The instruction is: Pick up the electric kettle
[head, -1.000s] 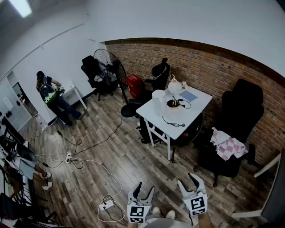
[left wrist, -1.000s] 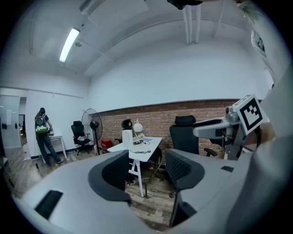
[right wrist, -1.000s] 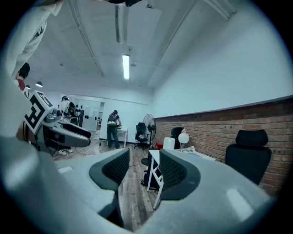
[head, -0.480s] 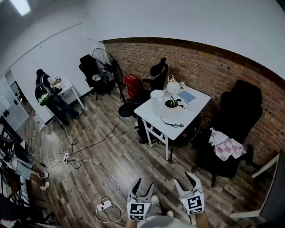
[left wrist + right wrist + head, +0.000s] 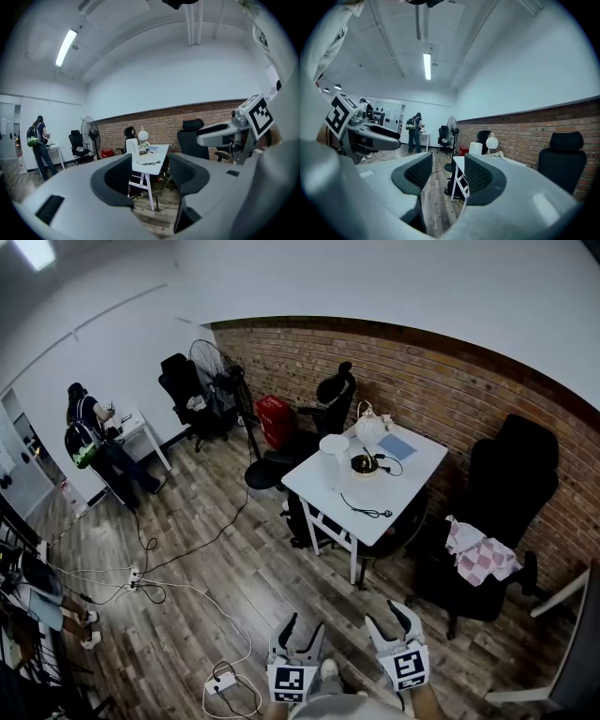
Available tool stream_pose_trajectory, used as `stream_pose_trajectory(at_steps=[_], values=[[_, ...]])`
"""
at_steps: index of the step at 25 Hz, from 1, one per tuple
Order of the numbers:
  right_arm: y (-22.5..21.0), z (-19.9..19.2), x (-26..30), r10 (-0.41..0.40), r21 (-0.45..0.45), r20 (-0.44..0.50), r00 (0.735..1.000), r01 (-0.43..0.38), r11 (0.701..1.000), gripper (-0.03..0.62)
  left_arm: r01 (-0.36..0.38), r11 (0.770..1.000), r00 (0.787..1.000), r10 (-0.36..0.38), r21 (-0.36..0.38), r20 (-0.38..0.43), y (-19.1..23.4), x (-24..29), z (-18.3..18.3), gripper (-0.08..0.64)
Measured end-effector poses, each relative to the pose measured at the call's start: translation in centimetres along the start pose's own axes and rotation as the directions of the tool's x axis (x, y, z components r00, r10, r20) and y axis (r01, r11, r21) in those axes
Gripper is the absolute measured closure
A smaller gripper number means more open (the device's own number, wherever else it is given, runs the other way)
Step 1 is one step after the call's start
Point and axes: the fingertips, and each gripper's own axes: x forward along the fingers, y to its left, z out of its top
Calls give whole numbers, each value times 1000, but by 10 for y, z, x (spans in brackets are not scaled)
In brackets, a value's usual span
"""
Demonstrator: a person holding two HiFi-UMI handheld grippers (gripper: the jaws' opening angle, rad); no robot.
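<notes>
Both of your grippers are empty and point nearly level across the room. The left gripper [image 5: 302, 634] has its jaws apart with only the room showing through the gap. The right gripper [image 5: 388, 617] also has its jaws spread, with nothing between them.

Well ahead of both grippers stands a white table [image 5: 403, 486] on the wood-plank floor [image 5: 234, 559], against a brick wall [image 5: 441, 381]. On the table, a dark round thing with a cord looks to be the electric kettle [image 5: 364, 464], though it is too small to be sure. A white cylinder [image 5: 334, 448] stands just beside it.

A black chair [image 5: 511, 474] with a checked cloth [image 5: 480, 554] sits ahead and to the right of your right gripper. A power strip [image 5: 223, 678] lies on the floor near your left gripper, and a standing fan [image 5: 208, 362] and a person [image 5: 84, 432] are far off to its left.
</notes>
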Motion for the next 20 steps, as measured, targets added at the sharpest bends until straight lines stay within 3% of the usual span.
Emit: stream_pose_trajectory(at_steps=[10,20], values=[[-7,11,64,-20,71,-39,999,22,997,383,14,1000,1000,-14,0,-16,48,46,3,313],[-10,17,118,-31,11,-34,999,32,999,383,32,999,999,-32,4,8,95,79,15,313]])
